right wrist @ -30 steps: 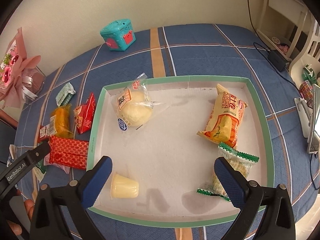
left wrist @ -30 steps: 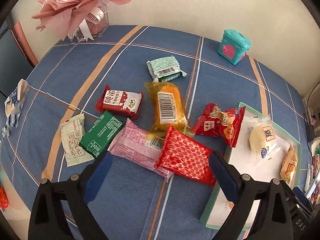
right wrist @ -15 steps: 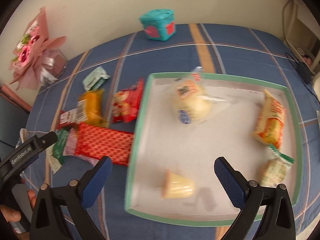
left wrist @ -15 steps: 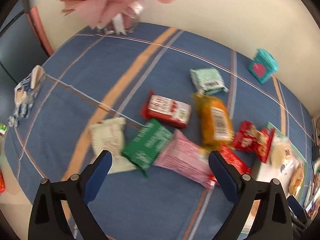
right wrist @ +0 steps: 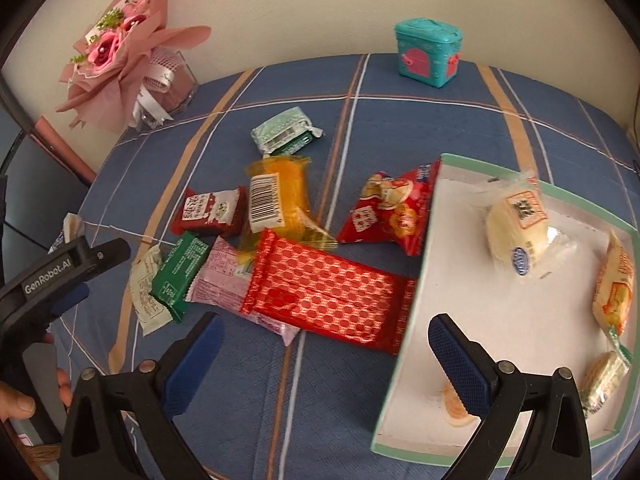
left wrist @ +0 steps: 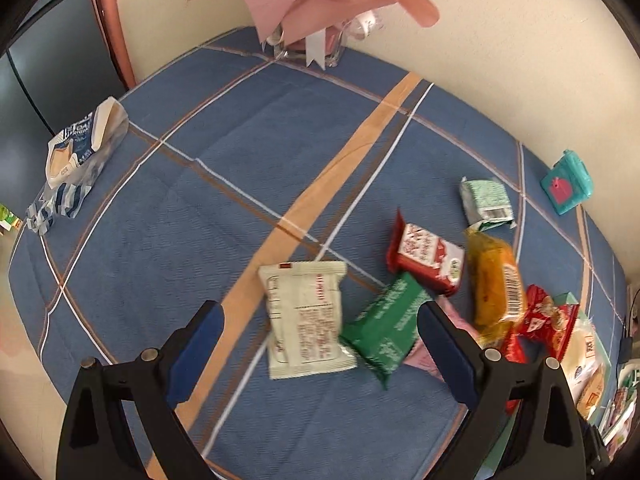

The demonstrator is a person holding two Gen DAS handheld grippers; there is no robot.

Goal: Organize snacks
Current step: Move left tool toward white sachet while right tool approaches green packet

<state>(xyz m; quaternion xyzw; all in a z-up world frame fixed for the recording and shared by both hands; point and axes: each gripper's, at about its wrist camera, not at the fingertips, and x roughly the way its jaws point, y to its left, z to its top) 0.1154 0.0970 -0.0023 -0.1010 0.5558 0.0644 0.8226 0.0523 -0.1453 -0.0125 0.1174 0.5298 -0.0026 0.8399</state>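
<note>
Loose snacks lie in a heap on the blue checked cloth. My left gripper [left wrist: 318,332] is open low over a cream packet [left wrist: 306,316], which lies between its fingers, with a green packet [left wrist: 386,328] by the right finger. A red-and-white packet [left wrist: 426,256] and an orange packet [left wrist: 496,284] lie beyond. My right gripper [right wrist: 326,344] is open just short of a red honeycomb packet [right wrist: 328,292] that rests against the left rim of the green-edged tray [right wrist: 416,280]. In the tray are a wrapped bun [right wrist: 516,220], an orange bag [right wrist: 614,280], a jelly cup [right wrist: 456,404] and a cracker packet [right wrist: 604,372].
A pink bouquet [right wrist: 120,52] in a glass holder and a teal box [right wrist: 428,52] stand by the far wall. A blue-and-white bag [left wrist: 76,152] lies near the table's left edge. One of the left gripper's fingers [right wrist: 72,264] and a person's hand [right wrist: 16,400] show at the left.
My left gripper swung left and closer, from the red honeycomb packet to the cream and green packets. My right gripper moved left from over the tray to its left rim. Both stayed open.
</note>
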